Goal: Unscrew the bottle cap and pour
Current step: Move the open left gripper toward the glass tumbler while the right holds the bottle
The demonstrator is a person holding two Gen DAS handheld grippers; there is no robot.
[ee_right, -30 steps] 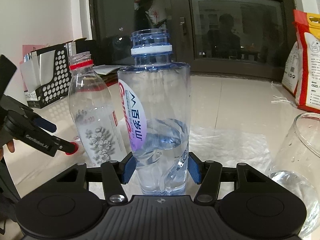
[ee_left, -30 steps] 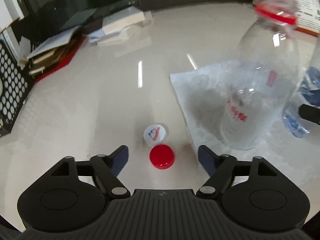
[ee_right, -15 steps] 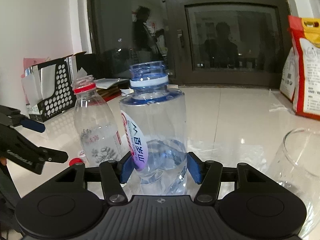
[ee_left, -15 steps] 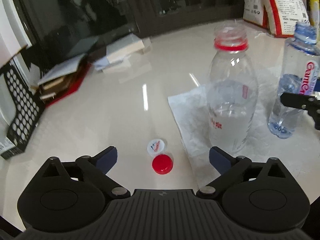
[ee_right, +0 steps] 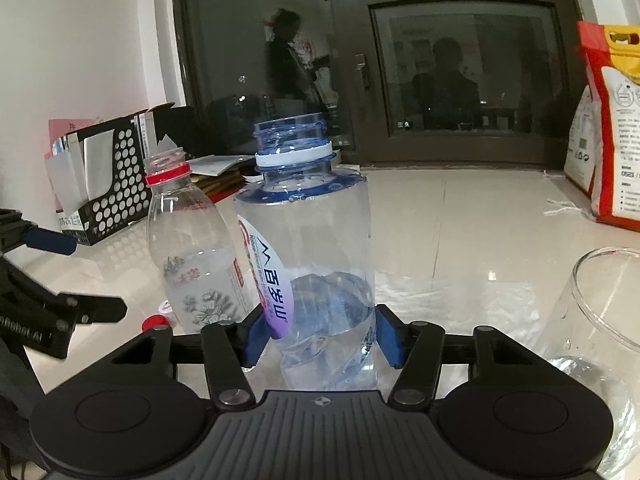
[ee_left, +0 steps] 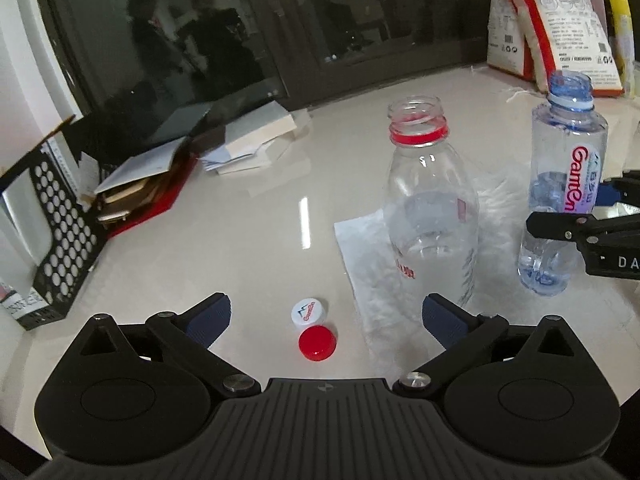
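Right hand-held gripper [ee_right: 318, 334] clamped on blue bottle [ee_right: 308, 248]; left hand-held gripper [ee_left: 326, 318] spread apart above red cap [ee_left: 317, 343] on tabletop [ee_left: 240, 248].

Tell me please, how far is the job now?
Done: both caps are off; the white cap and red cap lie on the table. In hand: the right gripper grips the open blue bottle; the left gripper is open. Left: pouring into the glass.
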